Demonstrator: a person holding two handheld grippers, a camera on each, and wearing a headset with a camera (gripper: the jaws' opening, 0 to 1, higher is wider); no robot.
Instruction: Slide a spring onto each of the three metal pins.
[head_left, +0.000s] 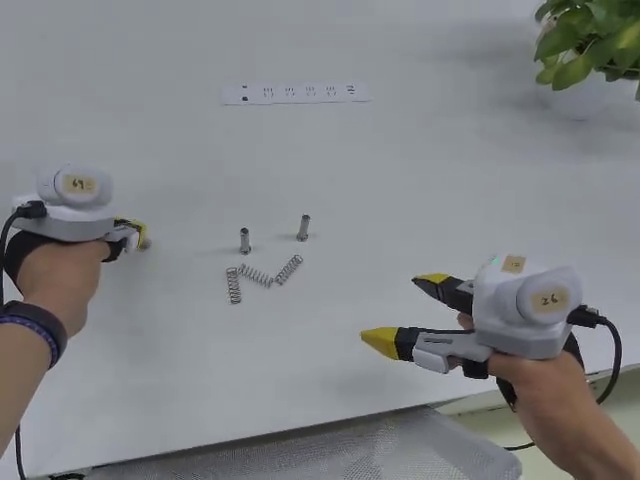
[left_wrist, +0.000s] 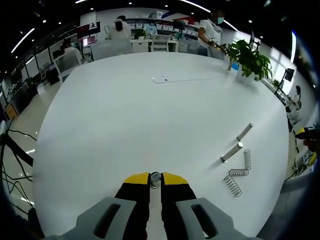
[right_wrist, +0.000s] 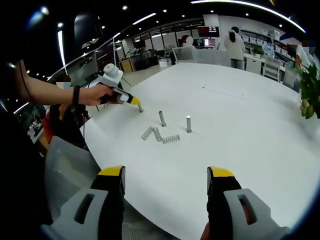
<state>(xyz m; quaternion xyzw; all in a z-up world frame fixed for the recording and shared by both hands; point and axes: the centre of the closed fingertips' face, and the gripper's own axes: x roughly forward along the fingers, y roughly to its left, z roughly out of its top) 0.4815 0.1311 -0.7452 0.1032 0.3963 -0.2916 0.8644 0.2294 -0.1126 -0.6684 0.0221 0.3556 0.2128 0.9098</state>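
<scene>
Left gripper (head_left: 139, 236): I have it clamped on one pin (left_wrist: 155, 178), upright.
Right gripper (right_wrist: 166, 174): I hold it wide apart, empty, above the table (head_left: 400, 150).
Other pins (head_left: 245, 240): two standing mid-table.
Springs (head_left: 256, 275): three lying just beside them.

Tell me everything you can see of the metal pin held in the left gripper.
The pin is a small silvery cylinder that looks like metal, with a round top end. It sits clamped between the yellow tips of the left gripper, whose jaws are shut on it. It stands upright, its foot apparently on the white table, apart from the other two pins and the springs.
</scene>
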